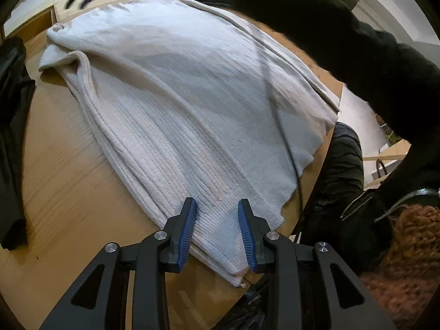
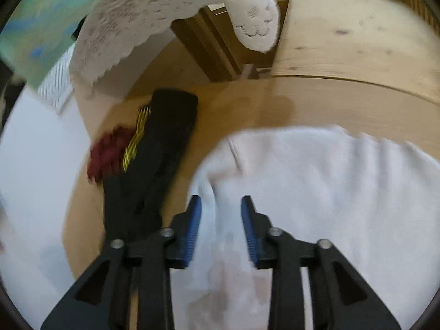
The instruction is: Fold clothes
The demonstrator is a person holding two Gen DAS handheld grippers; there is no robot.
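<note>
Sweater (image 1: 178,104), pale ribbed knit, lies spread on the wooden table (image 1: 63,187) with one side already turned over the body, so I judge the folding begun but not finished: the layers are uneven and the near hem corner still trails toward the table edge.

In the left wrist view the left gripper (image 1: 217,206) stands at 6 o'clock with its blue ridged pads apart, straddling the thick ribbed hem; whether they pinch the knit I cannot tell. From there the ribs run up toward 11 o'clock, where a rolled collar or cuff bunches. A dark furry sleeve (image 1: 330,33) crosses from 12 to 3 o'clock.

In the blurred right wrist view the right gripper (image 2: 221,203) is released, its jaws parted over a soft fold with the pads not pressing it. At 9 to 10 o'clock lies a long black garment (image 2: 154,165) with yellow stripes; farther off, at 11 o'clock, hangs white lace (image 2: 132,27).
</note>
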